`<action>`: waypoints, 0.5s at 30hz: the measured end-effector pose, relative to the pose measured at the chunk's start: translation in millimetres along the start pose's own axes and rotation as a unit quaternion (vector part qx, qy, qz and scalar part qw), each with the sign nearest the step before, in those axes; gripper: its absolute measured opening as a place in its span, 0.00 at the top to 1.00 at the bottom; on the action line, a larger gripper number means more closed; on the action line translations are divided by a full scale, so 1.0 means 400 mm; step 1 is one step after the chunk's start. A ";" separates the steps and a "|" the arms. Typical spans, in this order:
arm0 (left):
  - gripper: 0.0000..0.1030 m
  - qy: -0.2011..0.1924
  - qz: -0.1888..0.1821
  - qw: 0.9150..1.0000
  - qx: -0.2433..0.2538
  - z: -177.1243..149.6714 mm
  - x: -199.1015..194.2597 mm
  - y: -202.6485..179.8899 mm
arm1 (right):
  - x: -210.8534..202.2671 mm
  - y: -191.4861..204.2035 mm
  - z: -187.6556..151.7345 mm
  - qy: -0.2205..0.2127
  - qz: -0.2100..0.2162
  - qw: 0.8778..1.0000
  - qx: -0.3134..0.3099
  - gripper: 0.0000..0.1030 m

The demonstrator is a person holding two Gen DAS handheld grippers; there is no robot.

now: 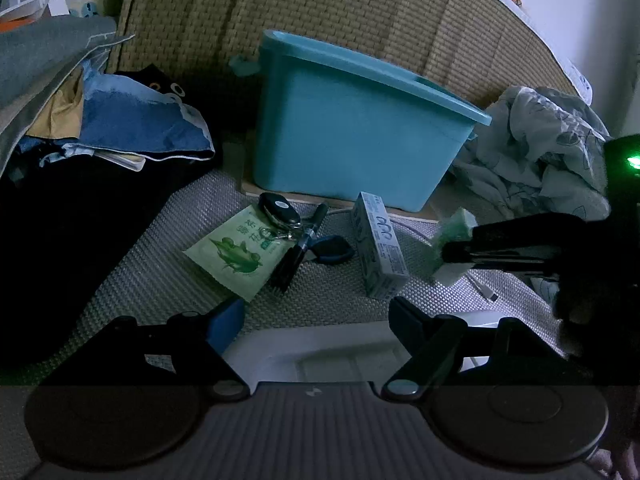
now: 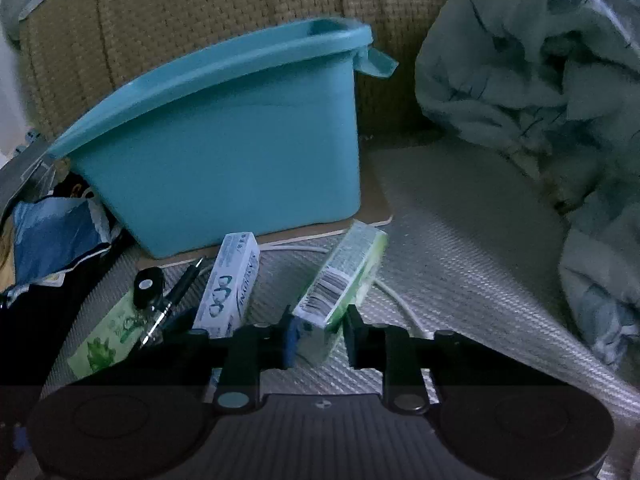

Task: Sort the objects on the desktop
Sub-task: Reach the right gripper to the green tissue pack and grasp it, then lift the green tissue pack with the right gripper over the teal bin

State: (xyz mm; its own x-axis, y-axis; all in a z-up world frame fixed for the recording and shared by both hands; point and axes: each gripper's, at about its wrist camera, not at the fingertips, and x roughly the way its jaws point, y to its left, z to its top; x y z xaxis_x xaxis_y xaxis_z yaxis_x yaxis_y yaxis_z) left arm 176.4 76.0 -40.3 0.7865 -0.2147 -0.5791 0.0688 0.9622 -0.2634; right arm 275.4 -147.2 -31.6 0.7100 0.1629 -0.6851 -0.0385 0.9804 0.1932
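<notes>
- The right gripper [image 2: 318, 334] clamps its 2 fingers on the near end of a green-and-white carton [image 2: 344, 276], a long rectangular box with a barcode, angled up off the mat.
- The left gripper [image 1: 316, 322] stands wide with nothing between its fingers, low over the woven mat [image 1: 328, 292].
- Left of the right fingers lies a white toothpaste box [image 2: 232, 284]; further left are a pen [image 2: 180, 292], a key fob [image 1: 278, 208] and a flat green sachet [image 1: 236, 252].
- Beyond the fingers stands a teal plastic bin [image 2: 224, 160], smooth-walled; its inside is hidden.
</notes>
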 end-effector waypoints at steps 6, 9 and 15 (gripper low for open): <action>0.20 -0.002 0.001 1.000 -0.004 0.001 -0.002 0.003 | -0.059 -0.009 0.011 -0.028 0.005 0.999 -0.031 0.78; 0.20 -0.004 0.001 1.000 -0.005 0.001 -0.003 0.003 | -0.106 -0.007 0.024 -0.055 0.007 0.997 -0.051 0.78; 0.20 -0.003 0.002 1.000 0.001 -0.001 -0.001 0.000 | -0.190 0.010 0.063 -0.108 0.014 0.990 -0.086 0.78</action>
State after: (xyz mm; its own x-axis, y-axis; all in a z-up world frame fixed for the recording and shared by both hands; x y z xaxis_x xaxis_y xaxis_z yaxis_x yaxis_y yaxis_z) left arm 175.9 76.0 -40.2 0.7902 -0.2098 -0.5759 0.0672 0.9636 -0.2587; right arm 239.0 -158.6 38.9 0.8405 0.1817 -0.5105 -0.1665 0.9831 0.0758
